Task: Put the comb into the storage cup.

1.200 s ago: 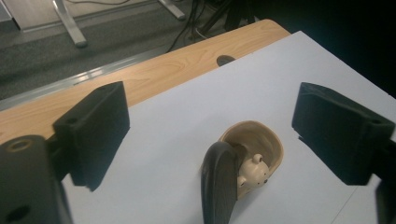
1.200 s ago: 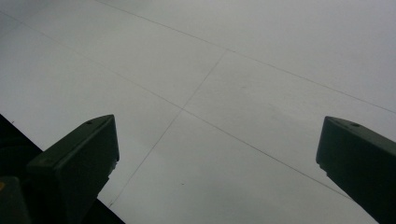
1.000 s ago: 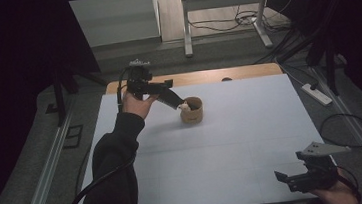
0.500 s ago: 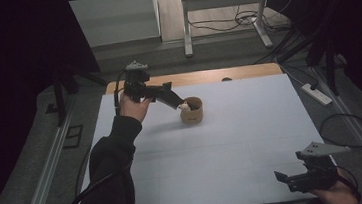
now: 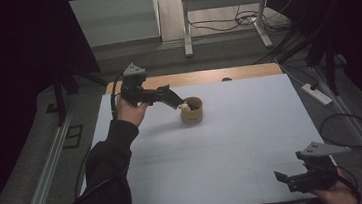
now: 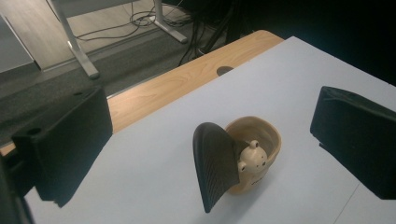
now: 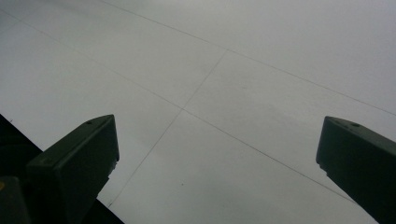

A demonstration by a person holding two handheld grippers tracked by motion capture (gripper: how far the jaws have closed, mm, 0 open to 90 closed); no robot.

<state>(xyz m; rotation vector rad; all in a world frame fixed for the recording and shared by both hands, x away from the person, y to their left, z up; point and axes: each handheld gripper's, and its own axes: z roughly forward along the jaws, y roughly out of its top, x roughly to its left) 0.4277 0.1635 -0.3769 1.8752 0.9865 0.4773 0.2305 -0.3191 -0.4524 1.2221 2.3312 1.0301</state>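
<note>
A tan cup (image 5: 193, 113) with a small bear figure (image 5: 184, 106) on its side stands upright at the table's back middle. A black oval piece with a ribbed face (image 6: 215, 170) leans against the cup (image 6: 273, 135) beside the bear (image 6: 252, 161). My left gripper (image 5: 175, 101) hovers just left of the cup, pointing at it. Its jaws have just been opening and stand wide apart (image 6: 211, 100), with the cup and the black piece ahead between them, untouched. My right gripper (image 5: 284, 180) rests open at the front right corner, nothing between its jaws (image 7: 217, 126).
The white table cover (image 5: 233, 147) stretches between the two grippers. A bare wooden strip (image 5: 216, 74) with a cable hole runs along the far edge. A power strip (image 5: 315, 94) lies on the floor at the right, and a desk frame (image 5: 220, 8) stands behind.
My left hand has drawn back very slightly to the left from the cup. The right gripper has kept still.
</note>
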